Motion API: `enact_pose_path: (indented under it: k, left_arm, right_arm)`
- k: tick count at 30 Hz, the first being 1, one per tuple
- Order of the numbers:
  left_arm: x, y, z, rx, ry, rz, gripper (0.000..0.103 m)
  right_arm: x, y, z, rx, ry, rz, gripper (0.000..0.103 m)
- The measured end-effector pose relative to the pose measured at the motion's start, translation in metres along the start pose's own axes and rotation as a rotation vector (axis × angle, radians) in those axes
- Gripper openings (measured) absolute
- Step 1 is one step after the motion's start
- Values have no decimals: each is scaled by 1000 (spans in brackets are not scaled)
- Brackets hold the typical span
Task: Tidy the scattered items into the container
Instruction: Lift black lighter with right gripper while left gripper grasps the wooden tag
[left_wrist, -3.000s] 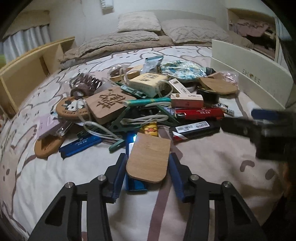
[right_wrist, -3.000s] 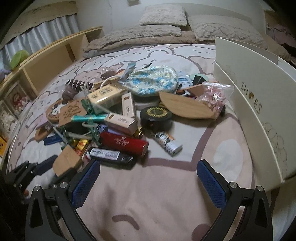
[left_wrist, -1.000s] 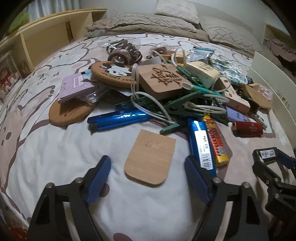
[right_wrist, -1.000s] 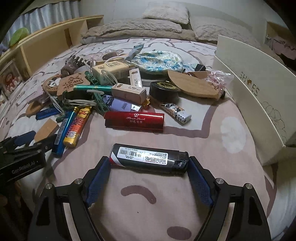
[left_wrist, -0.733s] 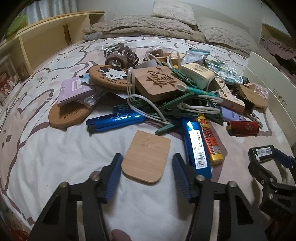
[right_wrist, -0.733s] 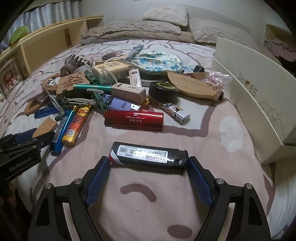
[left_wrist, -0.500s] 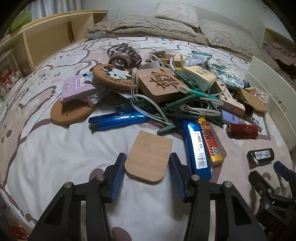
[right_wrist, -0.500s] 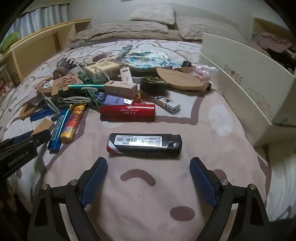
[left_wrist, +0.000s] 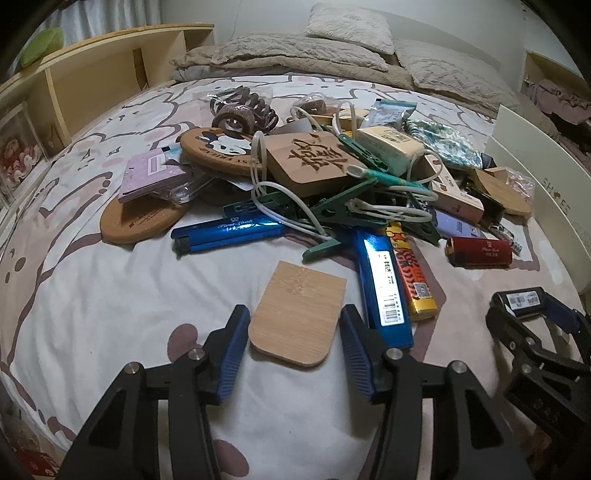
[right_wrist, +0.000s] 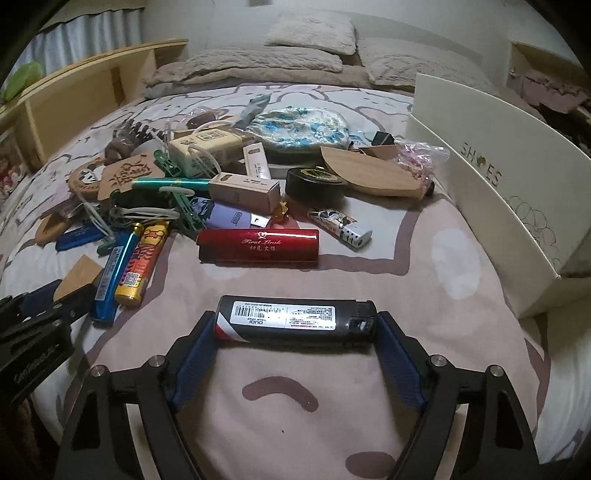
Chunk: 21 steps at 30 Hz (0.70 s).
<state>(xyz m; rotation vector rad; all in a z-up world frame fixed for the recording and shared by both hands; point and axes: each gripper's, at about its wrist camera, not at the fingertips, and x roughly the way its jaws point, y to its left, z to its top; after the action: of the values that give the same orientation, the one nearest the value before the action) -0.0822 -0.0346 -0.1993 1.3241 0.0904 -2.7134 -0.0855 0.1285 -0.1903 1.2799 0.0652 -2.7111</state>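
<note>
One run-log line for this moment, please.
left gripper: jaws just opened slightly, wooden tile between pads, contact unclear | right gripper: jaws just closed on black lighter, gripping its two ends

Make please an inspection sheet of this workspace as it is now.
Surface: patterned bed cover, soft and uneven.
Job's things: black lighter in the right gripper; wooden tag flat inside the left gripper; white shoe box at the right, inside hidden.
Clutter: red lighter, blue lighters, green pegs and cork coasters, heaped together.
Grippers: right just closing, clamps the lighter's ends; left just opening, contact with the tag unclear.
Cables: white cord looped among the clutter.
Surroundings: wooden shelf, pillows.
</note>
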Motion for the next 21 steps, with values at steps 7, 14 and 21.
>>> enact_pose_path:
  k: [7, 14, 21]
  left_arm:
    - [7, 1, 7, -6, 18, 0, 61]
    - [2, -3, 5, 37, 23, -21, 48]
    - [-10, -2, 3, 35, 10, -24, 48]
  right_arm:
    - [-7, -4, -3, -5, -1, 25, 84]
    - [-16, -9, -2, 21, -13, 55, 84]
    - [-26, -11, -1, 19, -32, 65, 84]
